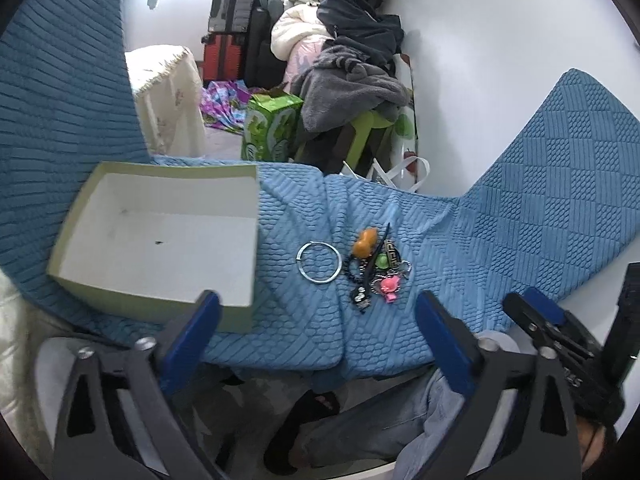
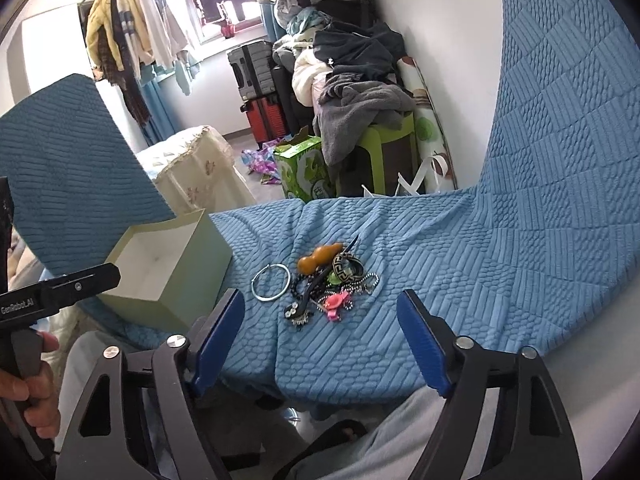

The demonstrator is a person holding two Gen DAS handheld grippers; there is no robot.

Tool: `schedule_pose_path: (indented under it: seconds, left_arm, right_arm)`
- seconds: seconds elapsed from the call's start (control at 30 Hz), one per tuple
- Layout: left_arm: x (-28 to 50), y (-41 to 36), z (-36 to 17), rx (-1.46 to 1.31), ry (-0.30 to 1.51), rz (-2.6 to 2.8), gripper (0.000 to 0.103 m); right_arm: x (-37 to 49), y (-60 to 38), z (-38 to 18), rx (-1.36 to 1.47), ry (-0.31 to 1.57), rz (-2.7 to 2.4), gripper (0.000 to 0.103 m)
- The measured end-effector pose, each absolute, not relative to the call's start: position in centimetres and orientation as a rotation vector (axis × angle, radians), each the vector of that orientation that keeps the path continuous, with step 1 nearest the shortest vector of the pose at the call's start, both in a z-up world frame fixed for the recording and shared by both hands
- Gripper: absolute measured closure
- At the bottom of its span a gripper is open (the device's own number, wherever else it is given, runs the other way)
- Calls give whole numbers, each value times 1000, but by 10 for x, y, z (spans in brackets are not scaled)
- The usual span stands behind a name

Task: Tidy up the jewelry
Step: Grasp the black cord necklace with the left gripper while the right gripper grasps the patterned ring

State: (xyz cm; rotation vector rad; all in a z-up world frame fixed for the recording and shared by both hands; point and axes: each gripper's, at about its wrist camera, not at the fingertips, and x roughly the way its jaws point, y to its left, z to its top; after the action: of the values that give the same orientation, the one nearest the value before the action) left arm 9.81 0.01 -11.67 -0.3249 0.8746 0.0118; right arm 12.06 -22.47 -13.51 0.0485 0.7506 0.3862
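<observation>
A pile of jewelry (image 1: pixel 374 270) lies on the blue quilted cover (image 1: pixel 500 220): an orange gourd charm (image 1: pixel 364 242), a pink trinket (image 1: pixel 389 286), beads and a patterned bangle (image 2: pixel 347 267). A silver bangle (image 1: pixel 320 261) lies just left of the pile. An open, empty pale-green box (image 1: pixel 160 240) stands to the left. My left gripper (image 1: pixel 316 316) is open and empty, near the cover's front edge. My right gripper (image 2: pixel 320 316) is open and empty, just in front of the pile (image 2: pixel 328 284); the silver bangle (image 2: pixel 271 282) and the box (image 2: pixel 168 264) show there too.
Beyond the cover's far edge are a green carton (image 1: pixel 272 128), a green stool with piled clothes (image 1: pixel 352 80), suitcases (image 1: pixel 232 8) and a cloth-covered stand (image 1: pixel 168 92). The other hand's gripper shows at the right edge of the left wrist view (image 1: pixel 560 332). A white wall is at the right.
</observation>
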Motion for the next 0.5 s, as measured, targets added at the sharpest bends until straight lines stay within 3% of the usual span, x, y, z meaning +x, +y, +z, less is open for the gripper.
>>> schedule_pose_path:
  seconds: [0.1, 0.2, 0.3, 0.37, 0.5]
  left_arm:
    - [109, -8, -122, -364, 876, -39, 19]
    - [115, -24, -120, -345, 845, -87, 20]
    - [129, -35, -131, -341, 870, -142, 28]
    - [144, -42, -148, -335, 915, -173, 42]
    - [170, -52, -183, -348, 976, -205, 45]
  right_arm:
    - [140, -229, -152, 71, 766, 377, 50]
    - [163, -232, -170, 79, 783, 368, 57]
    - [186, -231, -190, 95, 802, 391, 60]
    - [201, -229, -205, 87, 800, 394, 60]
    - [229, -224, -233, 60, 848, 408, 60]
